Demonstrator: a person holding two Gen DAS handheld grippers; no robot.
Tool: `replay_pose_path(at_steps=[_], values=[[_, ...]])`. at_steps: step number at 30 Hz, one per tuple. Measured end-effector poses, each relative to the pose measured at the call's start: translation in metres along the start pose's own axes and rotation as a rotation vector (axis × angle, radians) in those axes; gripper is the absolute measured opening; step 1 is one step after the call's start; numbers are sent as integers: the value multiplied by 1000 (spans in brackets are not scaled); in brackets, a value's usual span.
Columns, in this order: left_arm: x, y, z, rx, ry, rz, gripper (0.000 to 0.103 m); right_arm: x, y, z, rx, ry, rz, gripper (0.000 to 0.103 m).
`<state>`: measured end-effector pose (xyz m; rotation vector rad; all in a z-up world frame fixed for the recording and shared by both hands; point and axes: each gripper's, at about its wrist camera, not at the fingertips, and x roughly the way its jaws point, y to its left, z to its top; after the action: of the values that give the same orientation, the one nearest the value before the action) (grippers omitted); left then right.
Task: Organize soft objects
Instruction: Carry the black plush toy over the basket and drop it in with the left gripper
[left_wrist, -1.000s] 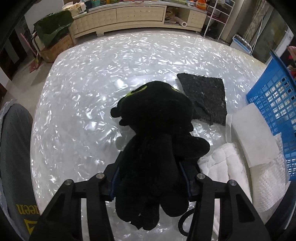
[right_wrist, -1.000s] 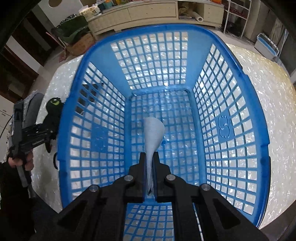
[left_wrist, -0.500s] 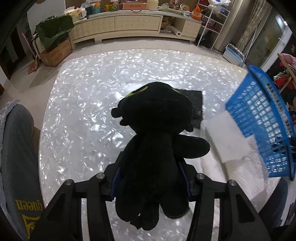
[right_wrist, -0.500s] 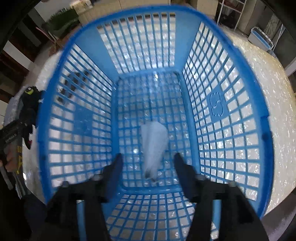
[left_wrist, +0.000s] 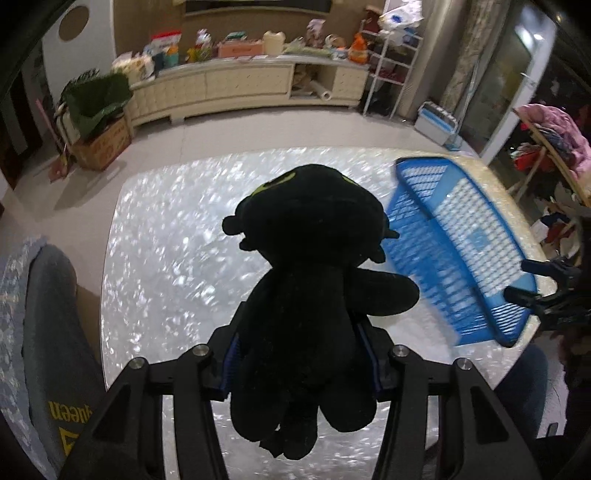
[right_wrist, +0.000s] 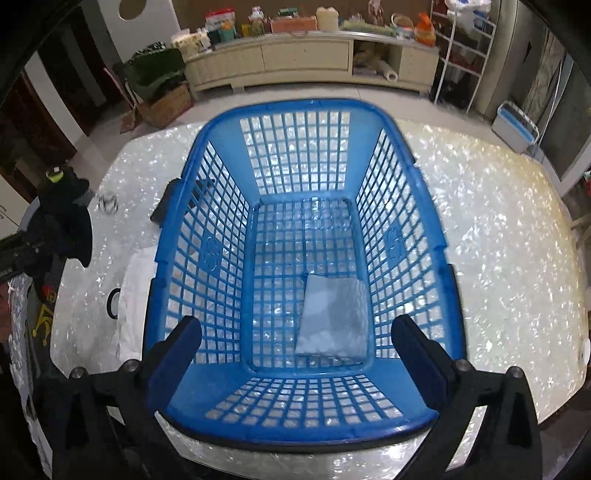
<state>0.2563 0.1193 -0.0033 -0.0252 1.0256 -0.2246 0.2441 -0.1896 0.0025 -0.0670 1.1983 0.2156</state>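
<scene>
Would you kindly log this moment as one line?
left gripper: holding black plush toy | right gripper: open | folded grey cloth: in blue plastic basket

The left gripper (left_wrist: 301, 360) clamps a black plush toy with yellow-green eye markings (left_wrist: 314, 295) around its body, above the glossy pearl-white table (left_wrist: 166, 251). A blue plastic lattice basket (left_wrist: 465, 251), motion-blurred, apparently stands to the right.
</scene>
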Motion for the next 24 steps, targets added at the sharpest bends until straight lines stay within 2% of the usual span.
replay_pose_path(at_steps=[9,17,24], values=[[-17,-78,26,106,-38,-61,50,-25,-19,-9,-41,-115,-7,103],[2,-144,47,204,-19,-80,50,-24,-35,-16,-39,-149,0,103],[27,-183,62,280,0,-84,50,-20,-57,-18,-9,-163,8,103]])
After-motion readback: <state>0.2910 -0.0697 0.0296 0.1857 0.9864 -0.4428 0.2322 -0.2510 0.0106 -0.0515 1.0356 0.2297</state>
